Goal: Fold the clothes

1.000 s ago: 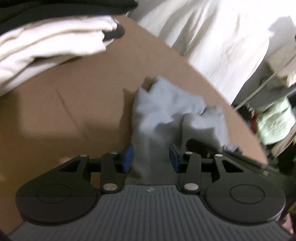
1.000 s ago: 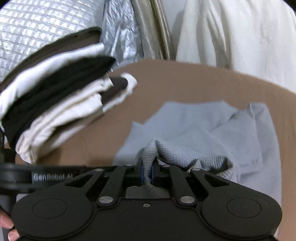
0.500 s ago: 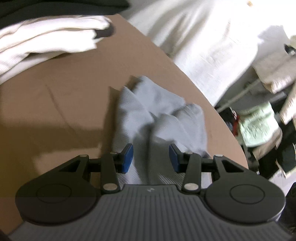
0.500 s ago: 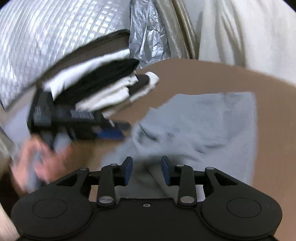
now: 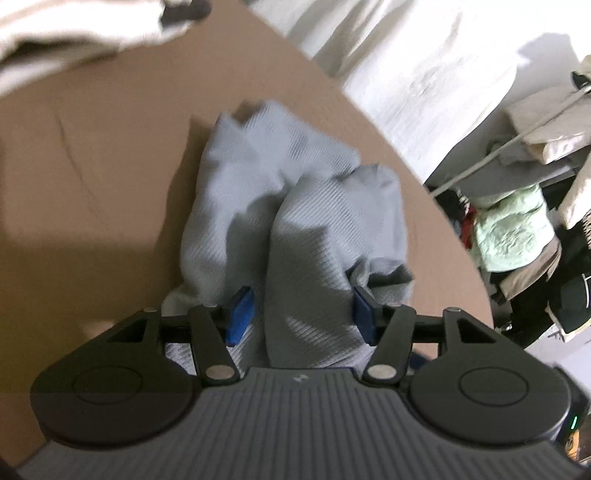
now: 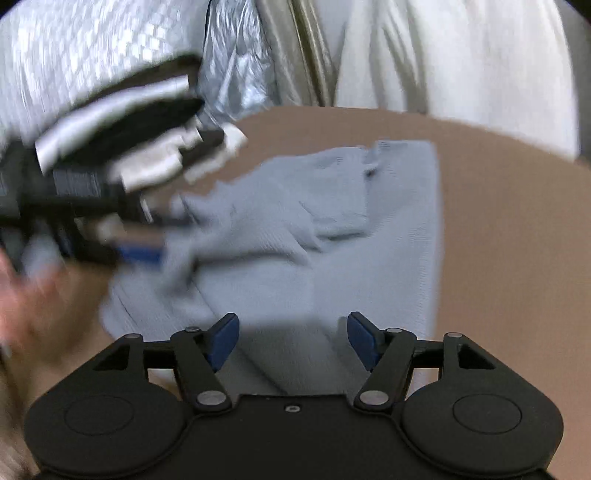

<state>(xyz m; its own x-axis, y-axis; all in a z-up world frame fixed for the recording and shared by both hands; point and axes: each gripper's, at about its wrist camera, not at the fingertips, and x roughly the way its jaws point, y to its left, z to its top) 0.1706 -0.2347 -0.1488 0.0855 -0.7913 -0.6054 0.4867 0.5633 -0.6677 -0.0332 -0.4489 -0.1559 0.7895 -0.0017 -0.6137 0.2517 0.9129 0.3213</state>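
A light grey ribbed garment (image 5: pixel 295 206) lies bunched on the brown table (image 5: pixel 92 177). It also shows in the right wrist view (image 6: pixel 332 229), partly spread flat. My left gripper (image 5: pixel 301 314) is open, its blue pads on either side of a raised fold of the cloth. My right gripper (image 6: pixel 293 339) is open and empty just above the garment's near edge. The left gripper (image 6: pixel 110 236) appears blurred at the left of the right wrist view, over the cloth.
A stack of folded white and black clothes (image 6: pixel 122 133) lies at the table's far left, also seen in the left wrist view (image 5: pixel 74 33). White fabric (image 5: pixel 406 55) hangs behind the table. A rack with clothes (image 5: pixel 524 206) stands to the right, past the table edge.
My right gripper let go of the grey cloth and opened wide. My left gripper opened wider and moved in over a fold. The garment now lies flatter.
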